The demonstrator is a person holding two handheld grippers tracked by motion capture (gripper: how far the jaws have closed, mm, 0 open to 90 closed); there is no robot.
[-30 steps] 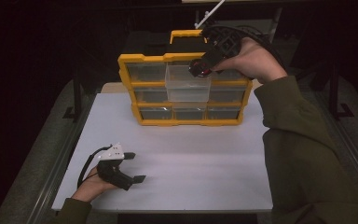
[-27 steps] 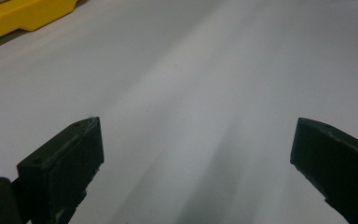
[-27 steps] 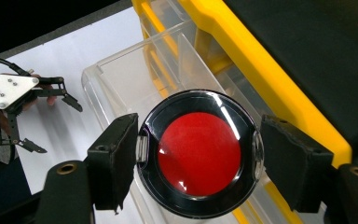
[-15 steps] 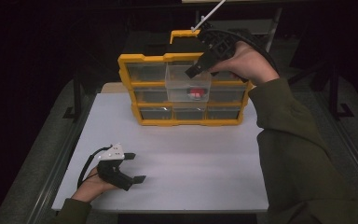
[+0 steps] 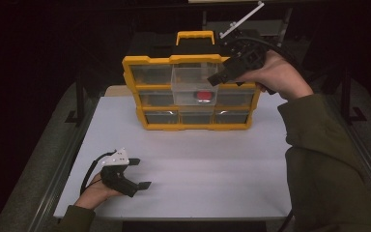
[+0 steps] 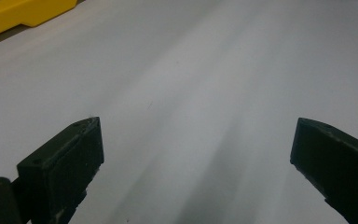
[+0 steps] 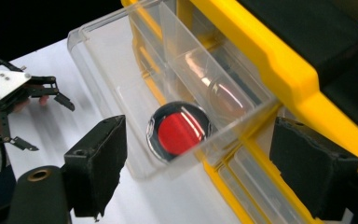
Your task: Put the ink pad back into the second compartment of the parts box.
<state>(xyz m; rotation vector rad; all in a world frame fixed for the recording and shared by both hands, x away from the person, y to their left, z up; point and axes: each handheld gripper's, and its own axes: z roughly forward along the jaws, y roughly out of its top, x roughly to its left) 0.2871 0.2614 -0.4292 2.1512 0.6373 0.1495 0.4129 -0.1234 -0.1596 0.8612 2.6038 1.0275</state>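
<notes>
Your gear: olive sleeves, black grippers.
Your right sleeve (image 5: 328,159) is olive green. Your left gripper (image 5: 137,173) is black with blocky jaws, a white three-cornered plate (image 5: 116,157) bearing small screws, and a black cable (image 5: 88,173).

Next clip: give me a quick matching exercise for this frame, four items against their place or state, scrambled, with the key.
Items
1. left gripper
2. right gripper
3. red disc
4. clear drawer

Places or states
A. pulled out of the yellow organizer
B. lying inside the drawer
C. open, low over the white table
D. open, raised at the organizer's top row

Pairs: 1-C, 2-D, 3-B, 4-A
</notes>
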